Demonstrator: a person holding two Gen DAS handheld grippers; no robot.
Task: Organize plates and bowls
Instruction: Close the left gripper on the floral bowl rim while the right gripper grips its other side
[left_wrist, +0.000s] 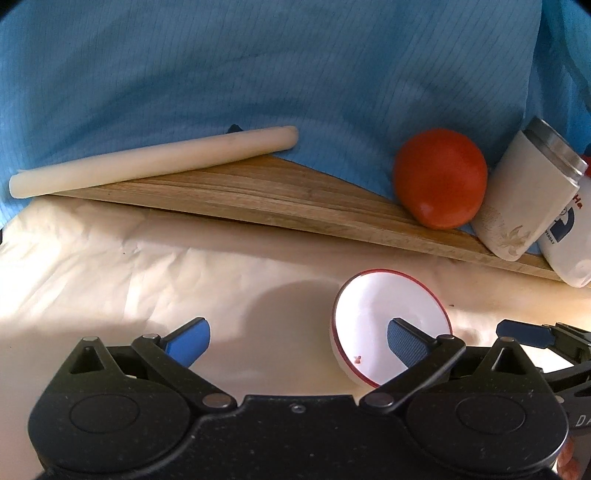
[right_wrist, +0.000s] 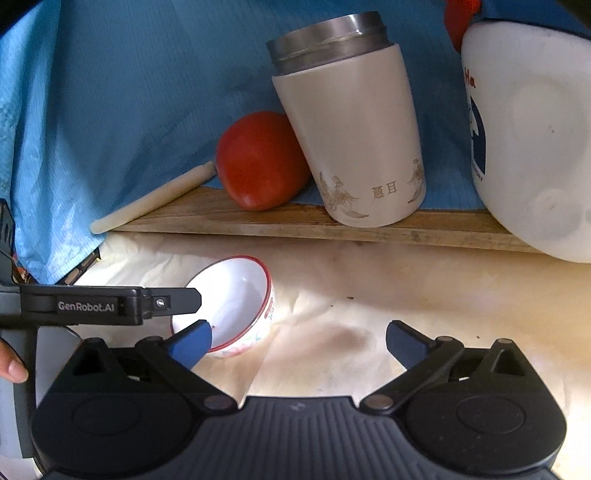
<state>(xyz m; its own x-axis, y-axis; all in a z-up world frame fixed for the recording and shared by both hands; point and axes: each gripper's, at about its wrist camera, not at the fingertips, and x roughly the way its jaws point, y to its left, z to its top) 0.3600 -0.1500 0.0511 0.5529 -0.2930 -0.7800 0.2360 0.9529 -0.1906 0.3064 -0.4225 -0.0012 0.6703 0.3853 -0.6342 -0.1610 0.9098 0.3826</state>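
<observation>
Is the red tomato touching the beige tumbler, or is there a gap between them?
Touching. In the right wrist view, the tomato presses against the side of the tumbler with no gap visible between them.

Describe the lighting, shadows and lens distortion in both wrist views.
Left wrist view: hard sunlight washes out the cream table cover; the left gripper throws a soft shadow beside the bowl; fisheye bends the wooden board.
Right wrist view: bright glare at the cover's right edge, and the white jug bulges.

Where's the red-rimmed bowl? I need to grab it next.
The red-rimmed bowl sits on the cream cloth, in front of the wooden board, low right of centre in the left wrist view.
</observation>
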